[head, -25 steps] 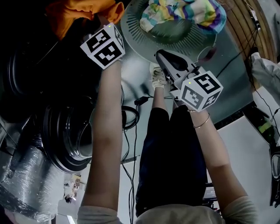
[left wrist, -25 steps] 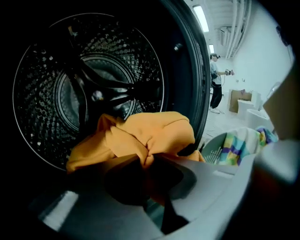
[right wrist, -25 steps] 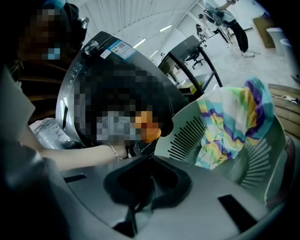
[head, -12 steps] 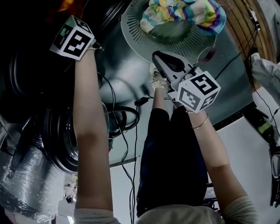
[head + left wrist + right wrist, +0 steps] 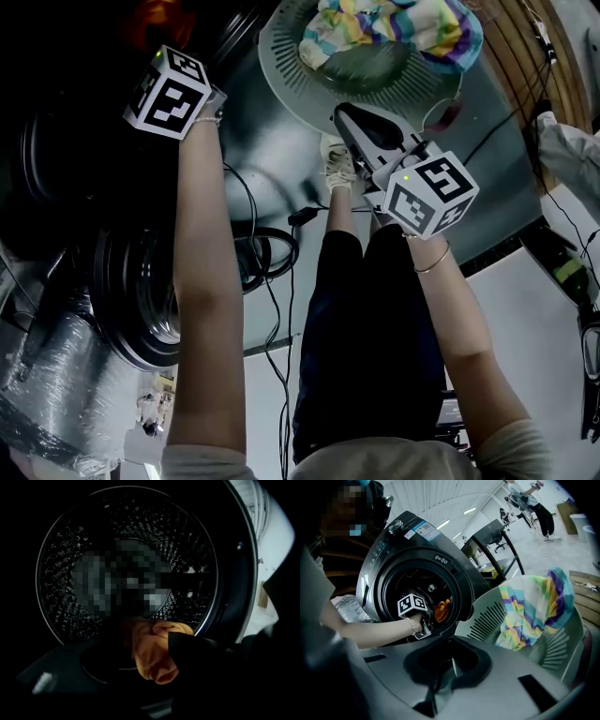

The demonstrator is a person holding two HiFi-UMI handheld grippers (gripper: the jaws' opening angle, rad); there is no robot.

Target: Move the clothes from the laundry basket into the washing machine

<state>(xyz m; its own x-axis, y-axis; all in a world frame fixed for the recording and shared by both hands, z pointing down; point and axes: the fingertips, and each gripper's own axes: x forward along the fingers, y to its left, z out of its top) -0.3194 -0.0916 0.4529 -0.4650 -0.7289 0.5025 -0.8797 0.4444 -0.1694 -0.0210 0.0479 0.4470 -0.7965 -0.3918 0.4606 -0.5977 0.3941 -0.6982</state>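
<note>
The washing machine point(image 5: 417, 581) stands open, and my left gripper point(image 5: 140, 667) reaches into its drum point(image 5: 126, 559). Its jaws have just been opening and now stand apart. An orange garment point(image 5: 152, 651) hangs loose between them, against the right jaw. In the head view the left gripper's marker cube point(image 5: 173, 91) sits at the dark opening, with the orange garment point(image 5: 164, 19) beyond it. My right gripper point(image 5: 361, 120) hovers shut and empty by the grey laundry basket point(image 5: 291, 70). A striped, multicoloured cloth point(image 5: 394, 23) lies in the basket.
The washer's round door point(image 5: 141, 291) hangs open at the left. Black cables point(image 5: 272, 248) trail on the floor beside the person's dark legs point(image 5: 366, 328). A foil hose point(image 5: 47, 375) lies lower left. A wooden bench point(image 5: 586, 597) stands behind the basket.
The left gripper has carried the orange garment leftwards from above the basket's edge into the washer's opening, where it now shows only as a small patch. The right gripper has stayed put.
</note>
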